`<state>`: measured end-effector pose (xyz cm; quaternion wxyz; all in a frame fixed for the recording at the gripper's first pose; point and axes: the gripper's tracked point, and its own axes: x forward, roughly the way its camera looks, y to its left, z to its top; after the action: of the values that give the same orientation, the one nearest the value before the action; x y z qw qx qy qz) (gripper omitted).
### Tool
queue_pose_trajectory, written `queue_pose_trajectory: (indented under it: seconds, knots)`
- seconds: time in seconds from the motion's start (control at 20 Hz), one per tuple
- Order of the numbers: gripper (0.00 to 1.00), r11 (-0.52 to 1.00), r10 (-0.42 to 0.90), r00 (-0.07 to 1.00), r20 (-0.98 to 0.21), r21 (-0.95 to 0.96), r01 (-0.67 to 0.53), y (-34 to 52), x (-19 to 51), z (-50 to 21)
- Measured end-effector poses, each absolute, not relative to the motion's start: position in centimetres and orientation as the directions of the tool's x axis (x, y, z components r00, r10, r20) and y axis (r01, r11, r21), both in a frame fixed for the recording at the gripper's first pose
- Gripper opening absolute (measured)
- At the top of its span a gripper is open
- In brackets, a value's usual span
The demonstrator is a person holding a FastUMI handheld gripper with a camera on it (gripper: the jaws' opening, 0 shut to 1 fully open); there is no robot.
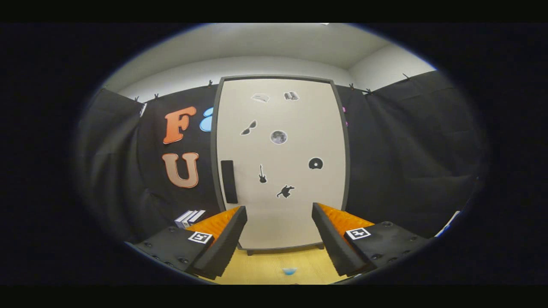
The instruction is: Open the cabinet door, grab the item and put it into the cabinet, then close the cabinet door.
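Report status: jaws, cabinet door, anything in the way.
Gripper open, jaws apart, holding nothing. Cabinet door shut, straight ahead beyond the jaws, handle on its left edge. Small blue item on table between jaws.

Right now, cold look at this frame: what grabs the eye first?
The tall pale cabinet door with a dark frame, shut, stands straight ahead beyond the fingers, dotted with small black-and-grey stickers; its black vertical handle sits near the left edge. The tool is open, fingers spread with nothing between them, over the light wooden tabletop. A small blue item lies on that tabletop between the fingers, close in.
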<state>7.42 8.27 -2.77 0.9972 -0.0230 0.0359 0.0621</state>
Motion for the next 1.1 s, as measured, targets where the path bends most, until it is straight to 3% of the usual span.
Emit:
queue_pose_trajectory:
  seconds: [0.5, 0.8, 1.1]
  knots:
    - [0.97, 0.97, 0.219, 0.966, -0.137, -0.073, -0.231, 16.9, 14.7, -3.7]
    - [0.97, 0.965, 0.215, 0.965, -0.15, -0.122, -0.234, 19.1, 19.0, -3.8]
    - [0.87, 0.971, 0.19, 0.959, -0.21, -0.105, -0.215, 19.6, 22.3, -5.5]
